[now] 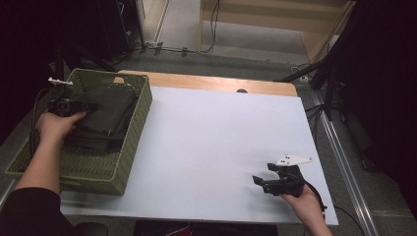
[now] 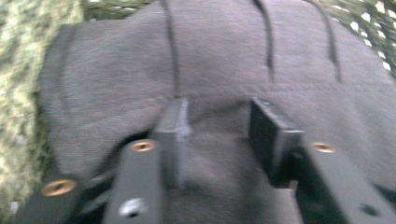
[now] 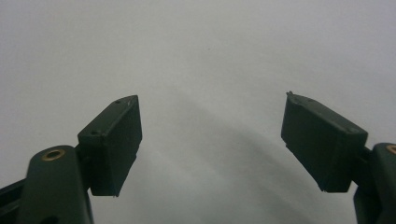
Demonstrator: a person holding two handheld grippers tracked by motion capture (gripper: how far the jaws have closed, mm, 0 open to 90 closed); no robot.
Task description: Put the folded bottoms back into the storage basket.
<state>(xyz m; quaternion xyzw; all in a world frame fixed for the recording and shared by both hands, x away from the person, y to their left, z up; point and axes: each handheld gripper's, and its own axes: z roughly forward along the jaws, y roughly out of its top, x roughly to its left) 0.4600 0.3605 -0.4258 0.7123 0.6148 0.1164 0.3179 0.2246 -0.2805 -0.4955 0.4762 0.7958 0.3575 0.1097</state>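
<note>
Left gripper [image 2: 217,140]: jaws parted, pressed down onto a fold of the dark grey garment [image 2: 210,65], with cloth bulging between the fingers [image 2: 173,135] but not yet pinched. The view is blurred, so depth of bite cannot be confirmed. The garment lies folded inside the green woven basket [image 1: 135,123], which sits at the bench's left edge and overhangs it slightly.

Right gripper [image 3: 210,140]: jaws wide apart, holding nothing, hovering low over the bare white table surface [image 1: 211,132] near the front right corner.

Risks, as judged: closing on a shallow ridge of cloth would likely take one layer only, so the garment unfolds or slips free on lifting. Drawstrings [image 2: 268,37] lie close ahead and may be caught. A lift could drag the unsteadied basket off the edge.
</note>
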